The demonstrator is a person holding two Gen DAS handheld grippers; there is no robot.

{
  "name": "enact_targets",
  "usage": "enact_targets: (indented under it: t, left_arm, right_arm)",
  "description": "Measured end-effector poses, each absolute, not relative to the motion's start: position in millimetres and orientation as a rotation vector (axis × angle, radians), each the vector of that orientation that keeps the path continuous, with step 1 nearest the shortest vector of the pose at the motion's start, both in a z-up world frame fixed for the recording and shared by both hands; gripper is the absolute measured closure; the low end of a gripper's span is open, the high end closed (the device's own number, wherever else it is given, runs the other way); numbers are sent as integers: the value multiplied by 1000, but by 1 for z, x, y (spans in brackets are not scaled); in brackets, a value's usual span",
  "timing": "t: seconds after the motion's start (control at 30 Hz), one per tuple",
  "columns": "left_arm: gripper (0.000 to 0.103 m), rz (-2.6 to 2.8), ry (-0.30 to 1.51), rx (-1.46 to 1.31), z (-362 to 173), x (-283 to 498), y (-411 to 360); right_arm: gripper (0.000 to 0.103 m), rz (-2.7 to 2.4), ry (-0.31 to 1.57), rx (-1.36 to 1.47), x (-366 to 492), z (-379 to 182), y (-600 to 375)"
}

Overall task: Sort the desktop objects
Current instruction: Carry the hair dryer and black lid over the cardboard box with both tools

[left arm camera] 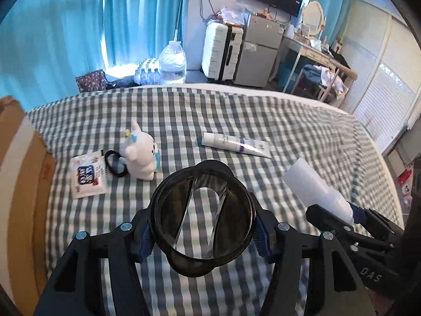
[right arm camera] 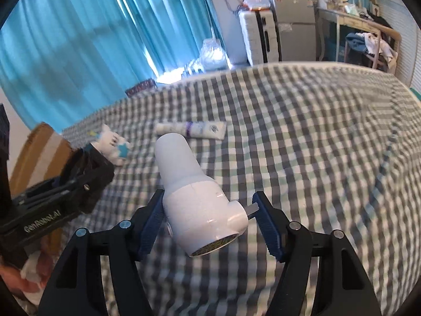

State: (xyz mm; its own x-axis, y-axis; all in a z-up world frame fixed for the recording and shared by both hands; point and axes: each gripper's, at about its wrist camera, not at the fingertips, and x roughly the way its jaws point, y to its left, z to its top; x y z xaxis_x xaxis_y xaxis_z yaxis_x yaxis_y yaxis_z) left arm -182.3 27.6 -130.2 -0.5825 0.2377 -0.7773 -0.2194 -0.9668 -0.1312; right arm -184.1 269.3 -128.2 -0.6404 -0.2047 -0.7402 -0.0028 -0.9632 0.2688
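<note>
My left gripper (left arm camera: 202, 233) is shut on a round black box with a clear lid (left arm camera: 202, 216), held above the checked bed cover. My right gripper (right arm camera: 208, 226) is shut on a white hair dryer (right arm camera: 194, 192), its nozzle pointing away; it also shows in the left wrist view (left arm camera: 315, 187), at the right. On the cover lie a white plush toy (left arm camera: 140, 155), a black hair tie (left arm camera: 114, 164), a white sachet (left arm camera: 88, 175) and a white tube (left arm camera: 236, 144). The tube (right arm camera: 192, 129) and plush toy (right arm camera: 113, 144) also show in the right wrist view.
A cardboard box (left arm camera: 21, 173) stands at the bed's left edge. The checked cover (left arm camera: 289, 121) stretches far and right. Beyond the bed are water bottles (left arm camera: 172, 63), a white suitcase (left arm camera: 222, 50), a small fridge (left arm camera: 259, 47) and a desk with a chair (left arm camera: 321, 65).
</note>
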Motion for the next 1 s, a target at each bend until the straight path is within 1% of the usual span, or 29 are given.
enact_targets:
  t: [0.3,0.53,0.83,1.0]
  left_arm:
    - [41,2645,-43,-1203,-71,-140,13]
    - [41,2701,-72,-1167,-39,-109,-3]
    - [41,2750,-125,-1119,-7,-90,-36]
    - [41,2764,-152,-1096,10,-89,-64]
  right_arm:
    - [36,-2745,-303,1146,-133,-70,241]
    - [36,-2763,-260,1030,-97,-27,226]
    - [36,-2739,-191,957,-70,3,195]
    - [36,-2705,-163,914,-69,14,169]
